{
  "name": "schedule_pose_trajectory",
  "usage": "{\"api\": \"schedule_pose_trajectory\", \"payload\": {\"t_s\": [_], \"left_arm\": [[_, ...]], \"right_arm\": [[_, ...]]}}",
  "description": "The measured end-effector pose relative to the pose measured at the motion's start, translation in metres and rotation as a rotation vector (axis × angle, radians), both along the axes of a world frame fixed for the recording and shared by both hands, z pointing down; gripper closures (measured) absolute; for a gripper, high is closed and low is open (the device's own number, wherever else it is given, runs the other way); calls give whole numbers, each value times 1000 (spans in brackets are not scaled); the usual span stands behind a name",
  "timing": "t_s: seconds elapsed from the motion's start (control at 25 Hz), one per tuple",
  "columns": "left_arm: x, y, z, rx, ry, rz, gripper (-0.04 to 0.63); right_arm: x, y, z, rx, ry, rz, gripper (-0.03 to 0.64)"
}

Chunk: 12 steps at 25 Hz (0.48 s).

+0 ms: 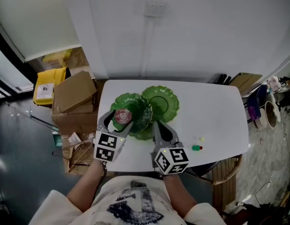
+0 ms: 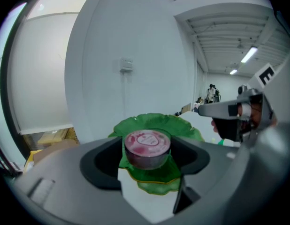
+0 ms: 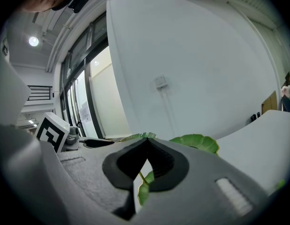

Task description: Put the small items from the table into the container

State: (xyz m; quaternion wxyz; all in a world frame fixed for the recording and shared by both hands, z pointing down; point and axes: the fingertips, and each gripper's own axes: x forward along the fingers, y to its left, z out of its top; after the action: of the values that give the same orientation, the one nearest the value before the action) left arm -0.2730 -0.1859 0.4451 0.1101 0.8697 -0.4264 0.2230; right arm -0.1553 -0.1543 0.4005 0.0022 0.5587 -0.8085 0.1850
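Observation:
Two green leaf-shaped dishes stand at the back of the white table (image 1: 215, 111), a left dish (image 1: 137, 103) and a right dish (image 1: 162, 102). My left gripper (image 1: 119, 122) is shut on a small round cup with a pink lid (image 1: 123, 116), held over the left dish. In the left gripper view the cup (image 2: 147, 146) sits between the jaws above the dish (image 2: 154, 121). My right gripper (image 1: 156, 124) is shut at the dishes' near rim. A green leaf edge (image 3: 144, 191) shows under its tips (image 3: 146, 142); I cannot tell if it is pinched. A green piece (image 1: 196, 147) and a yellow piece (image 1: 202, 138) lie to the right.
A smaller green leaf plate (image 1: 144, 135) pokes out under the left dish. Cardboard boxes (image 1: 74, 95) and a yellow bag (image 1: 46, 86) stand on the floor left of the table. A wooden seat (image 1: 225, 172) is at the table's near right corner. A wall is right behind the table.

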Motion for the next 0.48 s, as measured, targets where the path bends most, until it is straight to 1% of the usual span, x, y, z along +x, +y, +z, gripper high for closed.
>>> {"api": "schedule_pose_trajectory", "payload": {"t_s": [0.32,0.48], "left_arm": [[-1,6,-10,21,-7,-35,278],[2,15,-20,33,-15,-78,278]], "right_arm": [[4,5,-6,13,-5,-31,620],[13,10,-12,24,-12,-68,620]]}}
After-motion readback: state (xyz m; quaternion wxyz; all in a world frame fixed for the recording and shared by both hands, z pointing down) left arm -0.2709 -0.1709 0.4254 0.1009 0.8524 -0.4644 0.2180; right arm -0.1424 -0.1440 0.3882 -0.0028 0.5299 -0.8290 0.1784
